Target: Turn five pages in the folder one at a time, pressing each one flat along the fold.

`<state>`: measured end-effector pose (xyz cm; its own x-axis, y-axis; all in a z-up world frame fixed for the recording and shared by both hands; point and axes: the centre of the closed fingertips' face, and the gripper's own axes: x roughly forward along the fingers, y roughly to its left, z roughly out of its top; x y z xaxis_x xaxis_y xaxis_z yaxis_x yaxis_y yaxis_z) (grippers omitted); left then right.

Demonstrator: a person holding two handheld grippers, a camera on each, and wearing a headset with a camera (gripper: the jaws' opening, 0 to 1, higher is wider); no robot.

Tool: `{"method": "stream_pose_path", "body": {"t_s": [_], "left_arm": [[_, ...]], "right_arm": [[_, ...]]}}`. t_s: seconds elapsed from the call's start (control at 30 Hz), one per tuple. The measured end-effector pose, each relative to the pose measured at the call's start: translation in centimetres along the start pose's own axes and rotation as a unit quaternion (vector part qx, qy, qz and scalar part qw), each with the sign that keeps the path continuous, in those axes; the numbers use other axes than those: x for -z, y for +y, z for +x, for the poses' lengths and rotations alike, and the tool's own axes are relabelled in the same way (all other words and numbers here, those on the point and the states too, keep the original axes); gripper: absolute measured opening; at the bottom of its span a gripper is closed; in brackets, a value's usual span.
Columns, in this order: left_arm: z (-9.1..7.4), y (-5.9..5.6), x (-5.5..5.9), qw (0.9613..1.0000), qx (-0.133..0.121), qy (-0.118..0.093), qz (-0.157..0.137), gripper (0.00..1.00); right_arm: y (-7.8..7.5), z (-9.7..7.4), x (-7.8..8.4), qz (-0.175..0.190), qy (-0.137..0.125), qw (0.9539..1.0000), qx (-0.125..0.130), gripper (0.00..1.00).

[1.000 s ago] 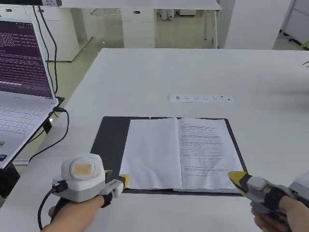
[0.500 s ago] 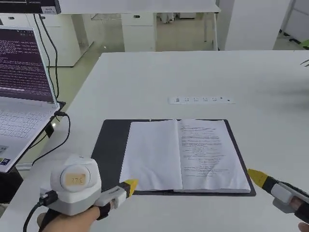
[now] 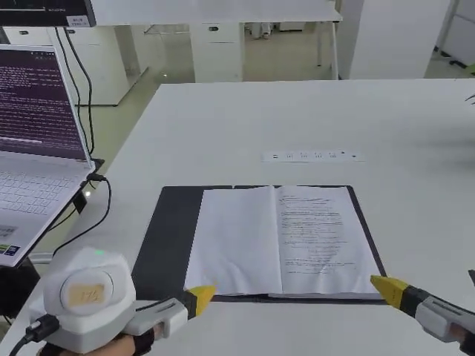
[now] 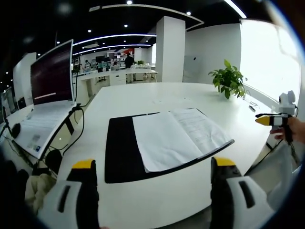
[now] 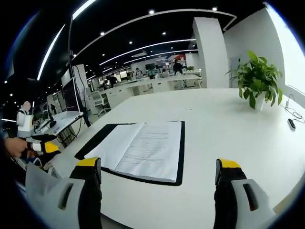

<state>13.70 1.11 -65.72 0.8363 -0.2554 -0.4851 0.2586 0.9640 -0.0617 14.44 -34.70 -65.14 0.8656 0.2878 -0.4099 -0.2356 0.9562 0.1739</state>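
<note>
1. Left hand-held gripper (image 4: 153, 164): released, jaws spread wide with nothing between them. It hangs off the near left corner of the folder, over the near edge of the bench. A second ago its tip sat at the lower left corner of the blank page; it has since drawn back toward me.
2. Right hand-held gripper (image 5: 158, 163): also released, jaws wide and empty. It sits just off the near right corner of the folder. A second ago its tip was at the lower right corner of the printed page; it too has backed away.
3. Folder (image 3: 172, 230): black cover, lying open and flat on the bench between the two hand-held grippers, touched by neither.
4. Blank page (image 3: 234, 237): left of the fold (image 3: 279, 237), lying flat with no curl that I can see.
5. Printed page (image 3: 323, 237): right of the fold, flat, its near right corner free.
6. Reading of the change: with both tools lifted clear and the sheets settled, I judge that I am between turns, not mid-turn. How many of the five pages are done I cannot tell.
7. Next move, as I judge it: bring the right hand-held gripper back to the printed page's near corner and pinch a single sheet. Taking two at once is the risk.
8. Bench (image 3: 245, 119): white, carrying a power strip (image 3: 312, 156) beyond the folder.
9. Laptop (image 3: 37, 133): open at far left, screen lit, well apart from the work.
</note>
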Motion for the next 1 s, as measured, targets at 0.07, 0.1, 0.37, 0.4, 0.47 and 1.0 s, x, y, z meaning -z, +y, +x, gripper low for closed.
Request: {"method": "stream_pose_path", "body": {"t_s": [0.07,0.1,0.37,0.4,0.47,1.0], "left_arm": [[-0.2,-0.2,0.2,1.0000,0.003,0.003,0.002,0.99],[-0.3,-0.2,0.2,1.0000,0.003,0.003,0.001,0.99],[-0.4,-1.3,-1.6,0.9997,0.010,-0.019,0.013,0.99],[-0.2,-1.4,-1.7,0.9997,0.011,-0.018,0.014,0.99],[0.2,-1.7,-1.8,0.9996,0.012,-0.018,0.017,0.99],[5.2,-6.8,-1.9,0.9967,0.067,-0.005,0.046,0.91]], "right_arm": [[0.0,0.0,-0.1,0.001,-0.004,1.0000,-0.001,1.00],[0.0,0.0,-0.1,-0.002,-0.006,1.0000,-0.003,1.00],[-0.4,-0.8,-0.6,0.001,-0.023,0.9997,-0.003,1.00],[-0.5,-0.9,-0.5,0.003,-0.021,0.9998,-0.003,1.00],[-0.5,-1.1,-0.2,0.006,-0.023,0.9997,-0.004,1.00],[0.1,-2.5,0.9,0.015,-0.029,0.9994,-0.012,0.99]]}}
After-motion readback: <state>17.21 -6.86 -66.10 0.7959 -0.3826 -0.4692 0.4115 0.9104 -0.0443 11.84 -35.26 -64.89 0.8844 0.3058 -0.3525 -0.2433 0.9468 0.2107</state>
